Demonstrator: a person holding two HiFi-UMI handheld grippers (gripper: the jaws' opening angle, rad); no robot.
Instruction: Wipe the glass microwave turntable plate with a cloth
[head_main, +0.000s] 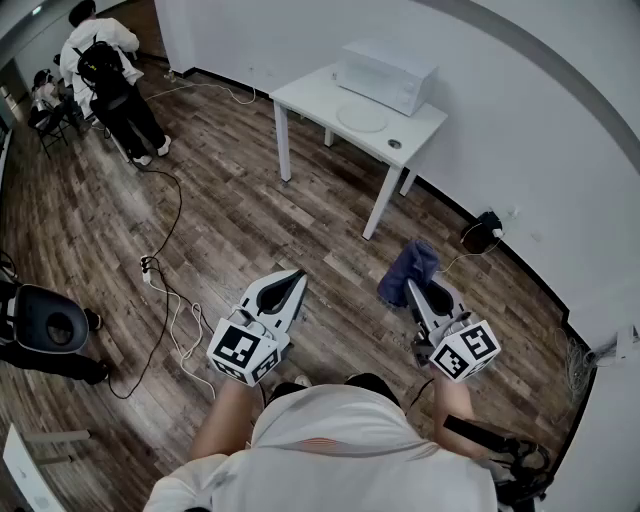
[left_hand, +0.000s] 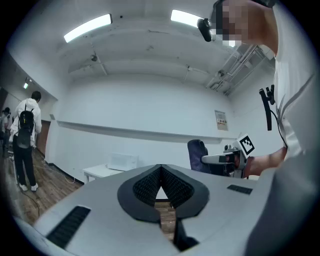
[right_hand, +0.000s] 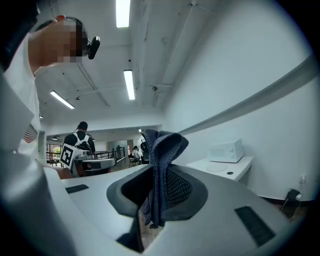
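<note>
The round glass turntable plate (head_main: 361, 118) lies on a small white table (head_main: 310, 97) in front of a white microwave (head_main: 386, 74), well ahead of both grippers. From the right gripper view the plate (right_hand: 217, 168) shows far off by the microwave (right_hand: 226, 150). My right gripper (head_main: 412, 287) is shut on a dark blue cloth (head_main: 407, 271) that sticks up from its jaws; the cloth (right_hand: 161, 170) fills the middle of the right gripper view. My left gripper (head_main: 293, 284) is shut with nothing in it, held over the wooden floor.
A small dark ring (head_main: 395, 144) sits on the table's near corner. Cables (head_main: 170, 300) trail over the floor at the left, and a socket with a plug (head_main: 482, 231) is by the wall. A person with a backpack (head_main: 105, 70) stands at the far left. A black chair (head_main: 45, 322) is nearby.
</note>
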